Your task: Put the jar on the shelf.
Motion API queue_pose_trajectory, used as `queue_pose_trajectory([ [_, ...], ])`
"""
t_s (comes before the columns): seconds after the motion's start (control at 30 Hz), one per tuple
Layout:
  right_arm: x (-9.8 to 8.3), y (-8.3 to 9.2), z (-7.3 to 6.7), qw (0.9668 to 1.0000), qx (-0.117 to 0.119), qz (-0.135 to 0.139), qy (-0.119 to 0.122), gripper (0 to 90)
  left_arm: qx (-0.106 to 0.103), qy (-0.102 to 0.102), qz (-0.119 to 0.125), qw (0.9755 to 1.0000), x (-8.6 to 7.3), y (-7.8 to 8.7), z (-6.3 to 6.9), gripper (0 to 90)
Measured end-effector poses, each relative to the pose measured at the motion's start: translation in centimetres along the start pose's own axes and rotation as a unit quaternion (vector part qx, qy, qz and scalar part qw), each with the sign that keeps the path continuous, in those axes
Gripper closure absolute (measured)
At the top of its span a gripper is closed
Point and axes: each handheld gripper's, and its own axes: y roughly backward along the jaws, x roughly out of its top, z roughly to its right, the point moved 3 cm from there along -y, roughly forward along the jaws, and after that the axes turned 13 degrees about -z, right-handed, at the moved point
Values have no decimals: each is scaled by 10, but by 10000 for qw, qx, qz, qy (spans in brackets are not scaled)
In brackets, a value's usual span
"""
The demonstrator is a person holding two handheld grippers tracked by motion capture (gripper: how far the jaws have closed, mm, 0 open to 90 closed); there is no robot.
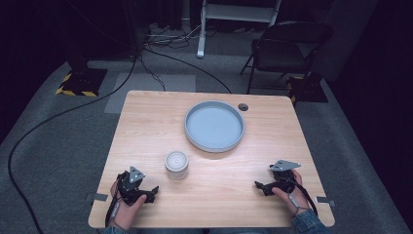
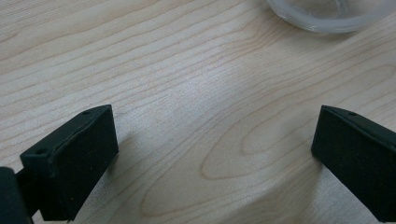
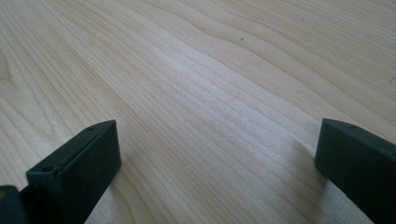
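A small clear jar with a white lid (image 1: 176,165) stands on the wooden table (image 1: 146,126), left of centre. Behind it to the right lies a round grey tray (image 1: 214,126) with nothing in it. My left gripper (image 1: 152,192) rests near the front left edge, below and left of the jar, open with nothing between its jaws (image 2: 210,158). The jar's base (image 2: 327,14) shows at the top of the left gripper view. My right gripper (image 1: 259,185) rests near the front right edge, open over bare wood (image 3: 215,158).
A dark round hole (image 1: 243,107) sits in the table beside the tray's far right rim. Beyond the table stand a black folding chair (image 1: 282,48) and a white stand (image 1: 234,19). Cables (image 1: 73,112) trail over the grey carpet at left.
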Motion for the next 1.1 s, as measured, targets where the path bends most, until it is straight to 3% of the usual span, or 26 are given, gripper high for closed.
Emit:
queue_pose_trajectory([
  [0.63, 0, 0, -1, 10000, -18, 3, -26, 1, -67, -92, 39, 9999, 0, 1, 0, 25],
  [0.93, 1, 0, -1, 10000, -44, 0, -61, 1, -289, -99, 117, 9995, 6, 13, 3, 42],
  [1.1, 1, 0, -1, 10000, -44, 1, -60, 1, -386, 6, 88, 9992, 9, 19, 4, 42],
])
